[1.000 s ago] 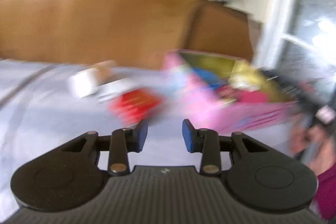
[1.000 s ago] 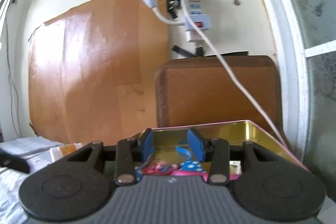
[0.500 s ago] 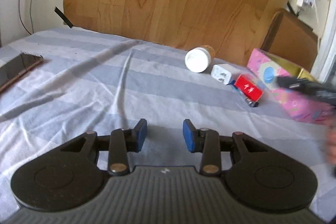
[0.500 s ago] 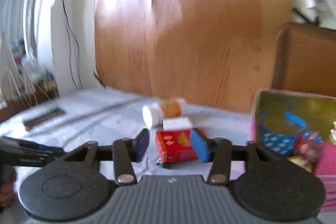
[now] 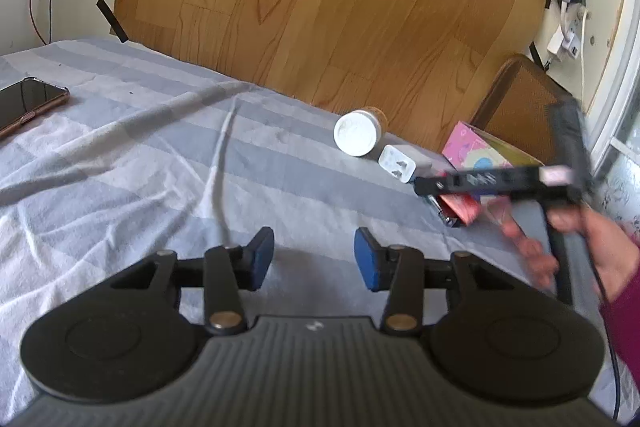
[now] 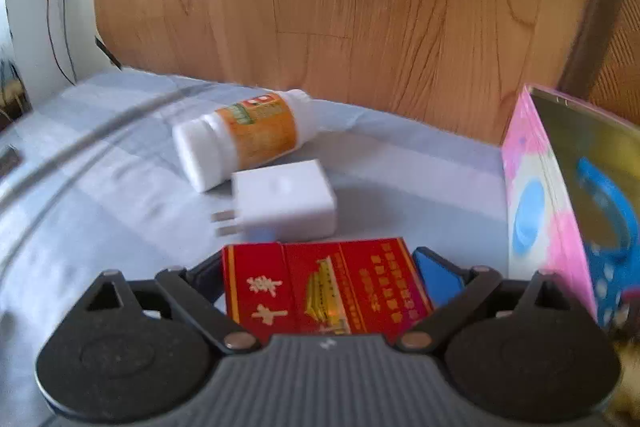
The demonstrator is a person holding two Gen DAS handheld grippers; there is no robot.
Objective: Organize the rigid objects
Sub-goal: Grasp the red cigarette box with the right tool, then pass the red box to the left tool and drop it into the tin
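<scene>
Where the striped grey-blue bed sheet (image 5: pixel 168 155) meets the wood-grain board (image 6: pixel 320 7), scattered in a row: white plastic pill bottle with an orange label (image 6: pixel 244 137) on its side, then white square plug adapter (image 6: pixel 286 205) lying flat just beside it, prongs to the left, then flat red cardboard packet with gold print (image 6: pixel 324 287) nearest the camera. At far right, open pink tin box with a gold inner wall (image 6: pixel 552 195), upright, holding a blue dotted item, blurred and not identifiable. At far left in the left wrist view, dark glossy phone (image 5: pixel 28 103) flat on the sheet, well apart. Left gripper (image 5: pixel 314 259) hovering over bare sheet, blue pads parting, nothing between. Right gripper (image 6: pixel 320 275) tilted downward, gripped by a hand (image 5: pixel 592 247) in a maroon sleeve, jaws spreading wide on either side of the red packet, not pressing it.
</scene>
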